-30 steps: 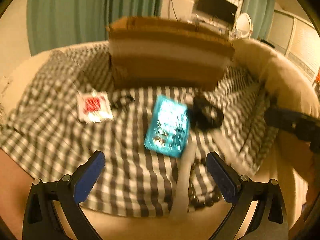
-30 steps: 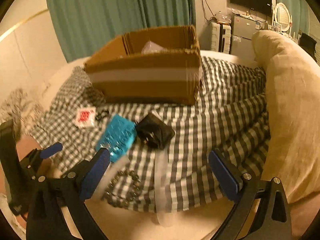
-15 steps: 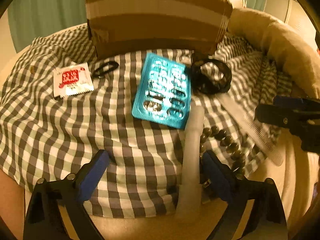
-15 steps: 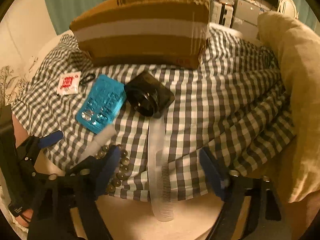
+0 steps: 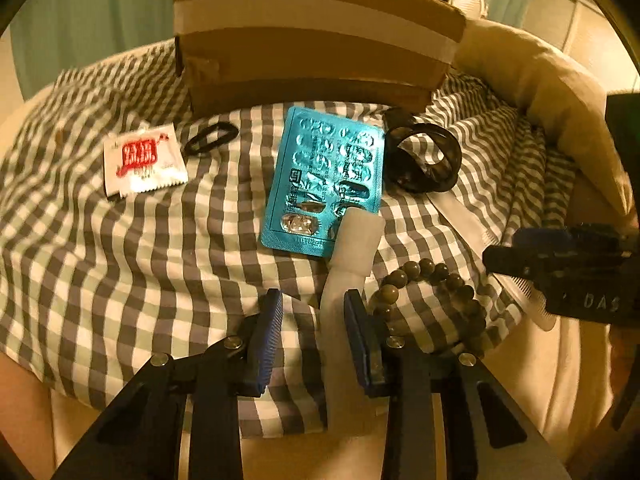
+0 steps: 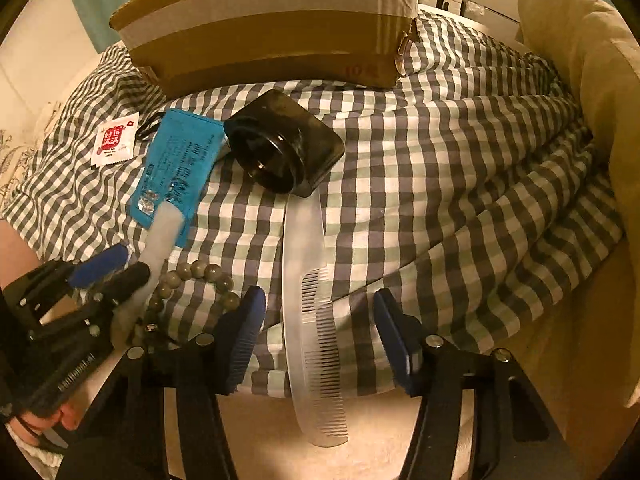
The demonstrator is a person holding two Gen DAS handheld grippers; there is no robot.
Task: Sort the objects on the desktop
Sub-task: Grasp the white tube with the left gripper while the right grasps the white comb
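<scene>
On the checked cloth (image 5: 132, 240) lie a white tube (image 5: 348, 264), a teal blister pack (image 5: 326, 176), a bead bracelet (image 5: 436, 296), a black jar (image 6: 280, 148), a clear comb (image 6: 312, 320) and a red-and-white sachet (image 5: 142, 158). My left gripper (image 5: 314, 320) straddles the tube's lower part, jaws half closed; whether the pads touch it is unclear. It shows in the right wrist view (image 6: 112, 272). My right gripper (image 6: 320, 336) is open around the comb, which overhangs the cloth's front edge.
A cardboard box (image 5: 316, 36) stands at the back of the cloth, behind the objects. A black hair tie (image 5: 210, 138) lies beside the sachet. A beige cushion (image 6: 592, 80) lines the right side. The cloth ends at the near edge under both grippers.
Both grippers have moved forward and down to the cloth's near edge. The left jaws have narrowed around the tube; the right jaws have narrowed on either side of the comb.
</scene>
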